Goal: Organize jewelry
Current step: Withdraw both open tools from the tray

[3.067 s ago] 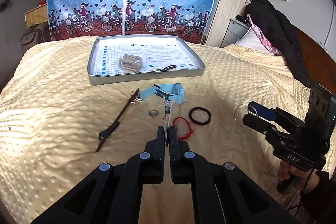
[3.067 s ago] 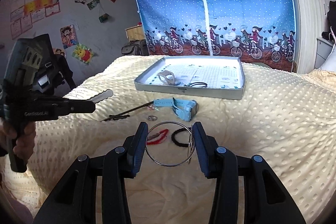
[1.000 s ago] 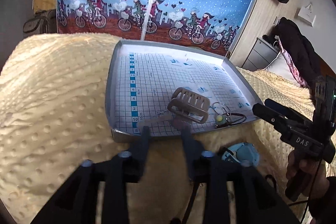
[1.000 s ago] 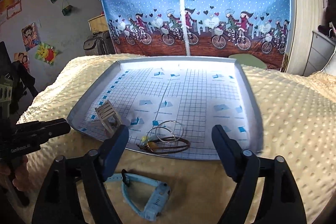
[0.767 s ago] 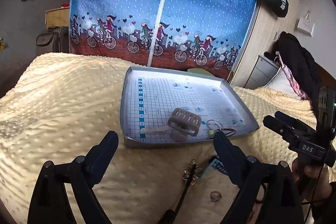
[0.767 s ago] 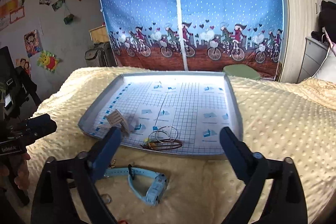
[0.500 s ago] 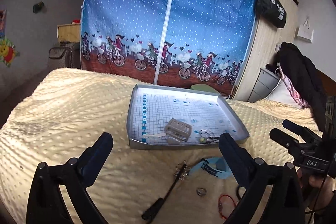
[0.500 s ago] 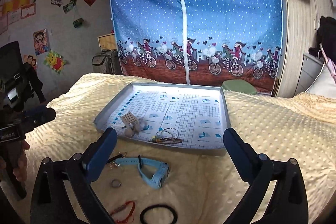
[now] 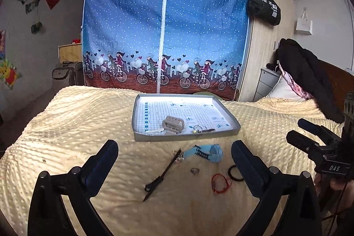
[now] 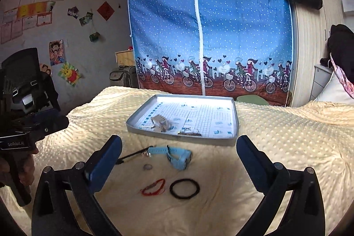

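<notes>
Both claws, left claw (image 9: pixel 174 155) and right claw (image 10: pixel 179 153), gape wide, empty. Tray (image 9: pixel 141 136): mid-bed. Blue watch (image 10: pixel 178 156), ring (image 10: pixel 147 167), red cord (image 10: pixel 153 187), black band (image 10: pixel 184 188): loose on bed (image 10: pixel 276 147) before tray's near edge. Advice: grip one piece centrally, lift clear.

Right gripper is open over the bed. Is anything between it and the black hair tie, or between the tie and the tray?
Nothing covers the black hair tie; the right gripper has a clear drop. The red string lies beside it, apart. Toward the tray, the blue watch lies on the blanket, so carry the tie above it.
</notes>
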{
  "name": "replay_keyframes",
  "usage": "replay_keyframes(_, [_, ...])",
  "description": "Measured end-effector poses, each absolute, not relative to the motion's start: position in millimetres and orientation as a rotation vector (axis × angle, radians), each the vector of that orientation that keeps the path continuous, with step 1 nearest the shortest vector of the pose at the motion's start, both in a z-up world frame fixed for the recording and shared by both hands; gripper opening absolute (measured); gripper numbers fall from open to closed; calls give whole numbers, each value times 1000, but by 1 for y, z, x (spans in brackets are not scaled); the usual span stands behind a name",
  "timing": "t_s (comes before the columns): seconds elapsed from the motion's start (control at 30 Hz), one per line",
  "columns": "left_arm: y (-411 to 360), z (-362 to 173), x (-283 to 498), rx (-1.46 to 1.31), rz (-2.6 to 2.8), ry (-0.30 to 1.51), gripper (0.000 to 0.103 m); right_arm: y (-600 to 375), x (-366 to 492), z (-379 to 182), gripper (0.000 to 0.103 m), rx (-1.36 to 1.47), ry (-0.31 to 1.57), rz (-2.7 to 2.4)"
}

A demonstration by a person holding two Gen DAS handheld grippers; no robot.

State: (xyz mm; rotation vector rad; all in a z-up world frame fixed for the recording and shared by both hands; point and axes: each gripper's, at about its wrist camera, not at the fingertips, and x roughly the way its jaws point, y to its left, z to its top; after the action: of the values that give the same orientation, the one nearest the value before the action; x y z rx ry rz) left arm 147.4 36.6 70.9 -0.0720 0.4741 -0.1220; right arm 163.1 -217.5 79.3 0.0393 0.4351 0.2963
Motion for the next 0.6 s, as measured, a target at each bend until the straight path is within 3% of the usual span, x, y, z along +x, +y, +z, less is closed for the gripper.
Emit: replay_keyframes(0.6, [41,7,118,-26,-113,663,103,-222,125,0,101,73,702,276])
